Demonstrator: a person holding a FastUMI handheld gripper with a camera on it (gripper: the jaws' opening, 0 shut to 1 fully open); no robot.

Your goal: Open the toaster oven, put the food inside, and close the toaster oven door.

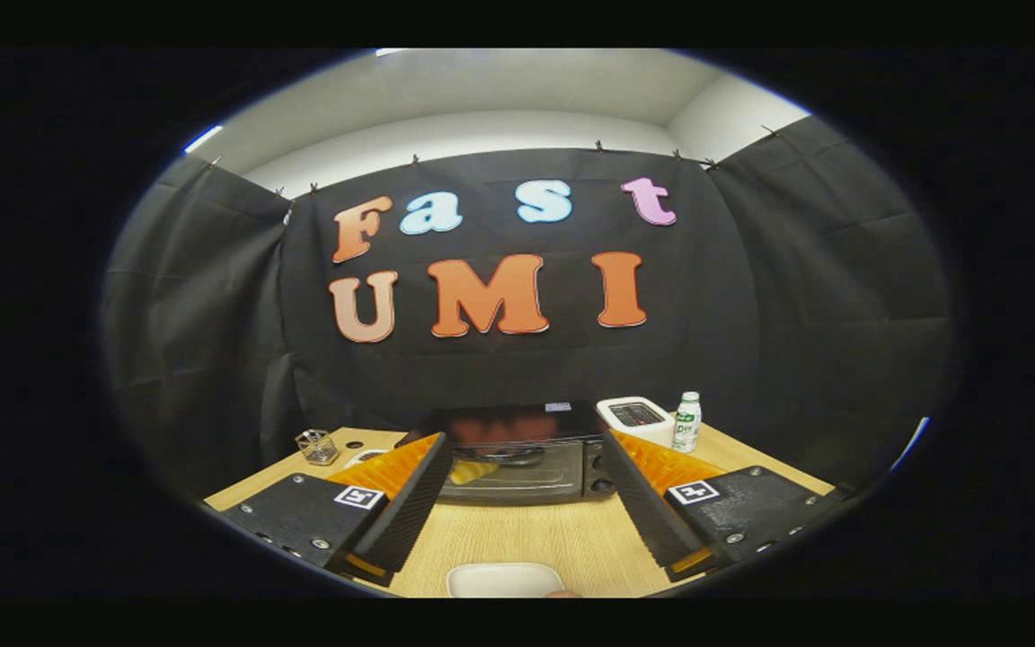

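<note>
Gripper: my gripper (522,503) hangs above the tabletop (517,539) with its fingers wide apart and nothing between them, aimed straight down the middle at the oven.
Toaster oven: the toaster oven (517,454) sits square-on beyond the fingers, a dark boxy metal case with a glossy top that mirrors the wall. Its glass door looks upright and closed, knobs on its right side.
Food: through the glass I make out something yellowish (473,471) on the rack; I judge it may be the food, though glare leaves me unsure.
Plate: a pale, smooth, rounded plate (504,580) lies just under the fingers, on my side of them, and its visible part looks bare.
Stage: door shut and plate bare would suit a finished job, or one where the food is elsewhere; I cannot settle which.
Surroundings: wood-grain tabletop; a white toaster (636,418) and small bottle (687,420) to the oven's right, a wire holder (317,446) to its left.
</note>
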